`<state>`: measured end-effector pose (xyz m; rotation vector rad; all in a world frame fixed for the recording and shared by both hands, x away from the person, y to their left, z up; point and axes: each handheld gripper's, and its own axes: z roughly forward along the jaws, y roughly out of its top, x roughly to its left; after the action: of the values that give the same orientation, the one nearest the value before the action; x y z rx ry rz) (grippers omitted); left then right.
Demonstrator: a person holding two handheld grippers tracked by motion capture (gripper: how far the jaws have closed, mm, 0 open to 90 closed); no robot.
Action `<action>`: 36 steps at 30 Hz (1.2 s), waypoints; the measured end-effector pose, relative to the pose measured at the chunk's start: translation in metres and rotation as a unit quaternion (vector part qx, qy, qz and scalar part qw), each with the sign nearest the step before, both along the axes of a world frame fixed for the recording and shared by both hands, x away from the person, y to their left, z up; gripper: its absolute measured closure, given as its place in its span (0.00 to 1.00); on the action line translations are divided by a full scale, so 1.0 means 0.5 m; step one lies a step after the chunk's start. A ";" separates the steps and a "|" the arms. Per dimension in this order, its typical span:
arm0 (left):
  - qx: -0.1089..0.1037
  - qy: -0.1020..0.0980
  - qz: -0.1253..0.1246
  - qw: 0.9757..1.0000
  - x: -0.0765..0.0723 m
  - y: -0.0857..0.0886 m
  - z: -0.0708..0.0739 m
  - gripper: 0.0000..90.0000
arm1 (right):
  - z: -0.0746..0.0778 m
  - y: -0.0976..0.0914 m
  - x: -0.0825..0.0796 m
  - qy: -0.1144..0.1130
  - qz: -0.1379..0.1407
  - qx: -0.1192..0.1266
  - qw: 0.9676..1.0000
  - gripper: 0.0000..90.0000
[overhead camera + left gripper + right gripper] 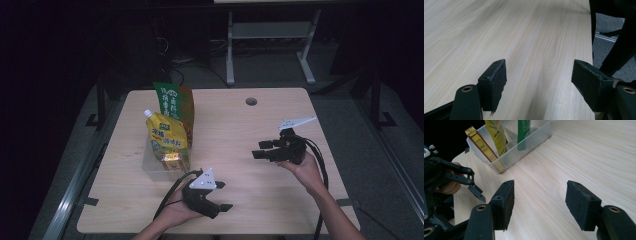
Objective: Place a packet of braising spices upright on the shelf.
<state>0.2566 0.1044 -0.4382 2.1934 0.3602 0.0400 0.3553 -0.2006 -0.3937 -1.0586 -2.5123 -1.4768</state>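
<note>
Translucent plastic forms the bin (156, 167) that stands on the left half of the counter (280, 200), and it carries three packages upright: a green carton (172, 102) at the far end, a yellow spouted pouch (166, 135) in the middle and a small yellow-and-brown box (171, 160) at the near end. In the right gripper view the same bin (534, 141) shows all three leaning against its walls. Judged from this arrangement, the packing work appears complete or close to it, since no loose package lies on the counter.

The left gripper (222, 195) rests low near the front edge, just beside the bin's near end, jaws spread with nothing between them; the left gripper view confirms bare wood between the pads (497, 83). The right gripper (260, 149) hovers over the right half, well apart from the bin and pointing toward it, jaws likewise spread and empty.

What remains, if anything, is likely withdrawal of both hands.

The counter is pale wood-grain laminate with rounded corners and a cable grommet (251, 101) near the far edge. The surrounding room is dark; a white desk frame (270, 45) stands behind, on grey flooring.
</note>
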 end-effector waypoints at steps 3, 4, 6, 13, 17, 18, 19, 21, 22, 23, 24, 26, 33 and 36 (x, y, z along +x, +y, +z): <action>-0.001 0.001 0.001 1.000 0.000 0.000 0.000 0.31 | -0.006 -0.007 -0.008 0.003 -0.001 0.002 1.000 0.44; -0.001 0.001 0.001 1.000 0.000 0.000 0.000 0.31 | -0.008 -0.009 -0.011 0.005 -0.003 0.003 1.000 0.44; 0.001 0.002 0.001 1.000 -0.001 0.000 0.000 0.31 | -0.013 -0.014 -0.015 0.011 -0.005 0.002 1.000 0.43; -0.001 0.000 0.001 1.000 -0.001 0.000 -0.002 0.31 | -0.025 -0.026 -0.034 0.014 -0.009 0.007 1.000 0.43; -0.001 0.000 0.002 1.000 -0.001 0.001 -0.002 0.31 | -0.032 -0.029 -0.044 0.013 -0.007 0.007 1.000 0.43; -0.001 -0.001 0.002 1.000 -0.001 0.001 -0.002 0.31 | -0.033 -0.030 -0.046 0.015 -0.007 0.008 1.000 0.43; 0.000 -0.001 0.003 1.000 -0.001 0.001 -0.002 0.31 | -0.036 -0.032 -0.049 0.016 -0.007 0.009 1.000 0.43; 0.000 -0.002 0.003 1.000 -0.001 0.001 -0.002 0.31 | -0.042 -0.036 -0.055 0.018 -0.008 0.010 1.000 0.43; 0.000 -0.003 0.003 1.000 -0.001 0.001 -0.002 0.31 | -0.044 -0.037 -0.057 0.020 -0.009 0.010 1.000 0.42; 0.000 -0.003 0.003 1.000 -0.001 0.001 -0.002 0.31 | -0.046 -0.039 -0.059 0.019 -0.009 0.012 1.000 0.42; 0.001 -0.003 0.003 1.000 -0.001 0.001 -0.002 0.31 | -0.049 -0.041 -0.063 0.018 -0.010 0.012 1.000 0.42; 0.001 -0.002 0.003 1.000 -0.002 0.001 -0.002 0.31 | -0.053 -0.044 -0.068 0.023 -0.013 0.014 1.000 0.42; 0.004 -0.003 0.003 1.000 -0.003 0.002 -0.002 0.31 | -0.070 -0.056 -0.086 0.028 -0.021 0.020 0.999 0.41; 0.004 -0.003 0.003 1.000 -0.004 0.002 -0.002 0.31 | -0.077 -0.061 -0.094 0.030 -0.023 0.023 0.999 0.41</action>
<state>0.2547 0.1053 -0.4390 2.2000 0.3643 0.0515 0.3082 -0.2313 -0.4320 -1.1436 -2.4171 -1.4838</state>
